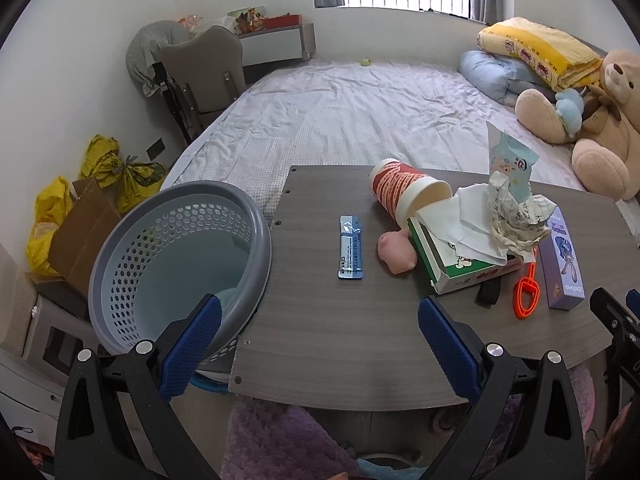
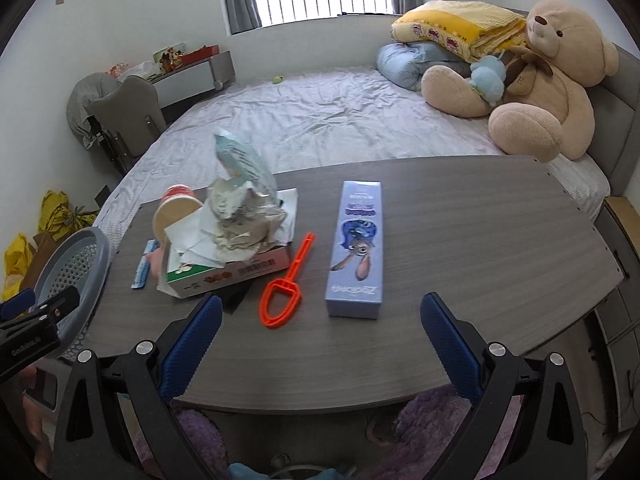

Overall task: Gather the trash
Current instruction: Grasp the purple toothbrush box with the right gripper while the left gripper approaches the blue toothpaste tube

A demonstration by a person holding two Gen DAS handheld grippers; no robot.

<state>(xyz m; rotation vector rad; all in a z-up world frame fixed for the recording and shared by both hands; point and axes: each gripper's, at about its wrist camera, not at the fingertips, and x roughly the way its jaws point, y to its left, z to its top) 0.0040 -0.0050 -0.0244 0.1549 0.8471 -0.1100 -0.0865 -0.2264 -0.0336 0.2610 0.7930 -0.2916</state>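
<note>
Tongs, our left [image 1: 318, 332] and right [image 2: 320, 330], gape empty over the counter [image 2: 460, 240]; crumpled paper [image 2: 244, 224] tops the box [image 2: 228, 276], basket [image 1: 176, 272] alongside.

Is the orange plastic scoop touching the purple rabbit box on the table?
Apart. The right wrist view shows bare table between the orange scoop and the purple box along their whole length.

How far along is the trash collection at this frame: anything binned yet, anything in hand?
Nothing looks done: what shows of the inside of the grey basket looks empty. Nothing is in hand: the left gripper and right gripper are both open over the table. All left: the paper cup, crumpled paper, blue sachet, purple box and orange scoop are all on the table.
</note>
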